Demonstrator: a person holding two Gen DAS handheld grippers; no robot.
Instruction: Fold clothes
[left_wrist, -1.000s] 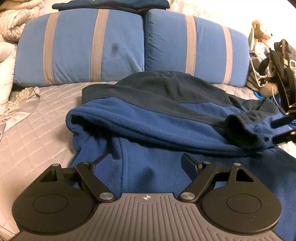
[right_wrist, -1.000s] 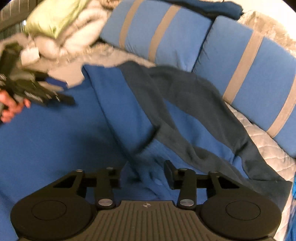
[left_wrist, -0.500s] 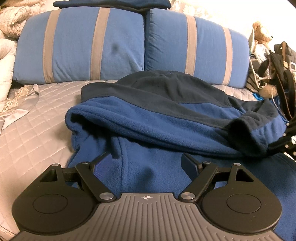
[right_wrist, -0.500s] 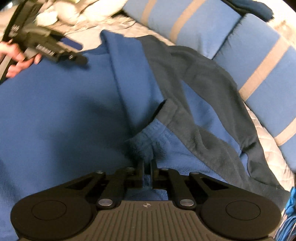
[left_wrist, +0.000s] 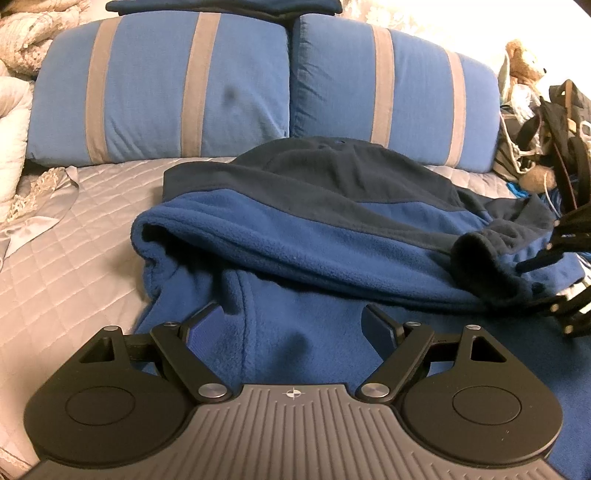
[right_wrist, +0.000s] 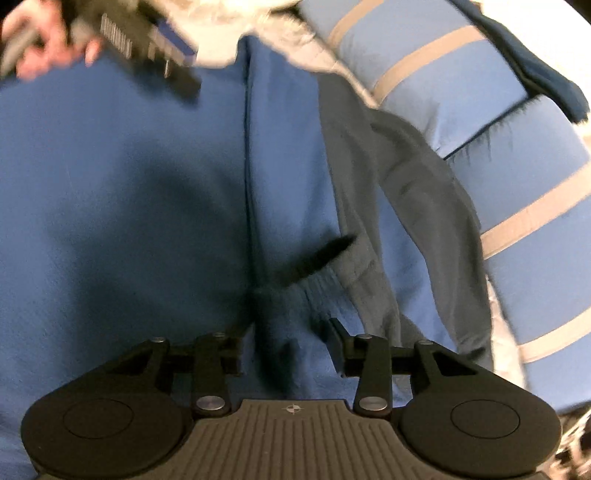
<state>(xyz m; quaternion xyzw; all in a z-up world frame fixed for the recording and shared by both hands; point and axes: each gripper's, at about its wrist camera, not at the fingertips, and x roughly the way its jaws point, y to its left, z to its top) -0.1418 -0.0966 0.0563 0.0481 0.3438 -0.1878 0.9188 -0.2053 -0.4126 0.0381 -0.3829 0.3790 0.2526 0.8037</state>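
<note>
A blue fleece jacket (left_wrist: 295, 258) with dark navy panels lies across the quilted bed (left_wrist: 74, 258), one sleeve folded over its body. The sleeve's dark cuff (left_wrist: 480, 266) rests at the right. My left gripper (left_wrist: 291, 325) hovers open just over the jacket's lower blue part, with nothing between its fingers. My right gripper (right_wrist: 286, 347) is open, its fingers either side of the bunched cuff (right_wrist: 295, 306); this view is blurred. The right gripper (left_wrist: 557, 273) also shows at the right edge of the left wrist view. A hand (right_wrist: 44, 51) holds the left gripper (right_wrist: 155, 55).
Two blue pillows (left_wrist: 177, 92) with tan stripes stand along the back, a folded dark garment (left_wrist: 221, 5) on top of them. Blankets (left_wrist: 14, 74) pile at the left. A teddy bear (left_wrist: 524, 66), bags and straps (left_wrist: 554, 122) crowd the right side.
My right gripper was shut on the sleeve cuff half a second ago and has now opened, moving closer over the jacket. The left gripper has stayed open and nearly still.
</note>
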